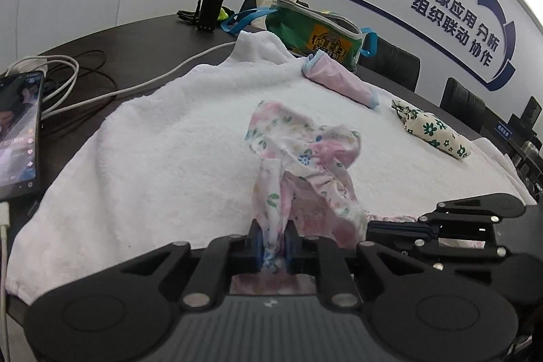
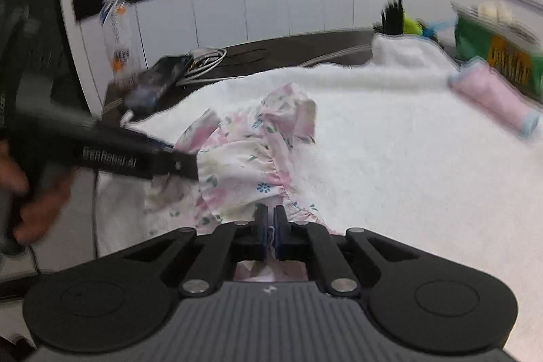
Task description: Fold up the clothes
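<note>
Both claws pinch the floral garment on the white towel

Left wrist view: left claw at bottom centre clamps a bunched fold of the floral garment, mid-frame on the white towel. Right wrist view: right claw, pressed together, nips the garment's gathered edge; the left claw enters from the left, gripping the cloth

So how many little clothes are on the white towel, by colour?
Pink floral, unfolded, held by both grippers: 1
Plain pink, rolled: 1
Cream with green flowers, folded: 1
Total: 3
</note>
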{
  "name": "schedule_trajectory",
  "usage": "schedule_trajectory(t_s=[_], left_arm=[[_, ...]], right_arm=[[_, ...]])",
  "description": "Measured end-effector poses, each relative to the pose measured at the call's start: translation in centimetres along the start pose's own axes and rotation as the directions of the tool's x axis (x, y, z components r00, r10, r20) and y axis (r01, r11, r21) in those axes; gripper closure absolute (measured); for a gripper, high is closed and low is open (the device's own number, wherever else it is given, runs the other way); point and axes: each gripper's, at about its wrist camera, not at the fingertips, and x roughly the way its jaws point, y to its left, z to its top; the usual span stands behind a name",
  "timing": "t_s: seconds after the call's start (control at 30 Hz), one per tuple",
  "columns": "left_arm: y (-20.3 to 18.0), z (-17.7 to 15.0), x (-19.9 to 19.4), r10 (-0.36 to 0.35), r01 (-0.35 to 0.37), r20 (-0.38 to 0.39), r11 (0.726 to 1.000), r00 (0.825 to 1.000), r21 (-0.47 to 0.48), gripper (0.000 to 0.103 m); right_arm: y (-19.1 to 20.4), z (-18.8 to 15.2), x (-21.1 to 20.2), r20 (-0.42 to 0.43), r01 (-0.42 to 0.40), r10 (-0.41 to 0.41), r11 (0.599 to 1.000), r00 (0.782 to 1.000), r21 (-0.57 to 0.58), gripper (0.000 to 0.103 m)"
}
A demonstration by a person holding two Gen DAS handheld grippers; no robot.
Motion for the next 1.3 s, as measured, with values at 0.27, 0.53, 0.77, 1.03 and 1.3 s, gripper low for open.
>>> schedule_trajectory(t_s=[0.27,0.53,0.77,1.03,1.3], left_arm=[[2.6,0.7,-2.9,-0.108,0.134,0.147,0.973,0.983,-0.186,0.019],[0.0,-0.3,-0.3,0.003,0.01,0.096,0.991,0.995,-0.13,0.027],[-2.4,-1.8,-0.1,0.121,-0.122,0.139,0.993,0.983,-0.004,0.098],[-7.4,-1.9,-3.6,0.061,-0.105,0.353,0.989,0.934,0.105,0.1],[-19.0,-3.1,-5.7,-0.141,-0.102,0.49,0.894,0.86,0.436,0.1]], right_arm=[[2.6,1.0,-0.8,0.047,-0.032,0.037,0.995,0.998,-0.099,0.097],[4.5,-0.3,1.0,0.018,0.024,-0.021,0.983,1.0,-0.181,0.097],[3.2,-1.2,-5.7,0.095,0.108,-0.099,0.99,0.991,-0.095,0.092],[-0.3,-6.2,-10.7,0.107,0.185,-0.21,0.96,0.972,0.211,0.083],[-0.7,-9.0,-11.7,0.133,0.165,-0.215,0.935,0.968,0.315,0.078]])
